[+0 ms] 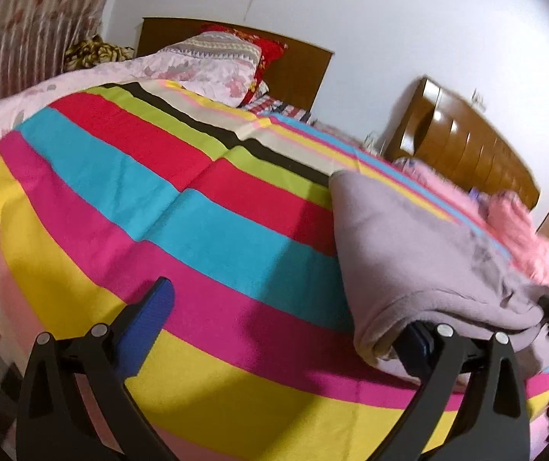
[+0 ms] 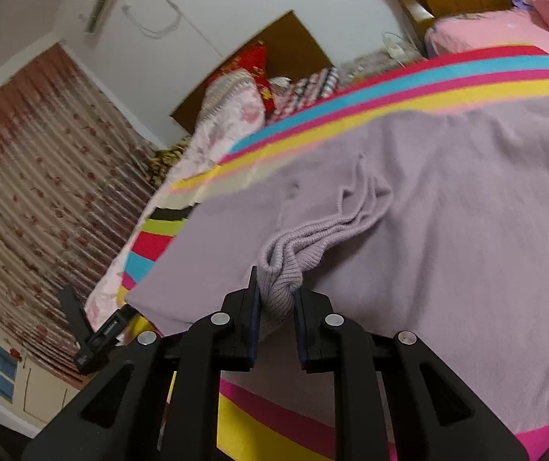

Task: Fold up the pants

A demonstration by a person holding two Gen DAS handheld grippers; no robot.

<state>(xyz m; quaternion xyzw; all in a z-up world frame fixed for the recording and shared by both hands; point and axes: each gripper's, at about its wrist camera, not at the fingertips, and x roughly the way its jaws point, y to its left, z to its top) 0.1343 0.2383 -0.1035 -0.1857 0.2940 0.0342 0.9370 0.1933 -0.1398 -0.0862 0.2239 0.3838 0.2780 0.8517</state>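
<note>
Pants (image 2: 447, 230): one lilac-grey pair, lying on the striped bed cover (image 1: 128, 176) of a bed.

The pants are a soft, fleecy knit with a ribbed cuff (image 2: 286, 272), bunched into rounded folds. The right hand-held gripper (image 2: 276, 307) pinches that ribbed cuff between its two blue-padded black fingers, just above the flat spread of cloth. The left hand-held gripper (image 1: 286, 326) is spread wide; its left finger (image 1: 147, 322) hangs over the cover, and its right finger is tucked under the folded edge of the pants, which drape over it. The cover is smooth woven cloth in broad bands of yellow, magenta, turquoise, red, lime and black. Two pillows (image 1: 220, 61) are stacked at the dark wooden headboard (image 1: 297, 69), one pale floral, one red. A second, glossy ribbed headboard (image 1: 462, 142) stands to the right beside pink bedding (image 1: 520, 223). A striped floral curtain (image 2: 44, 176) hangs in pleats.
</note>
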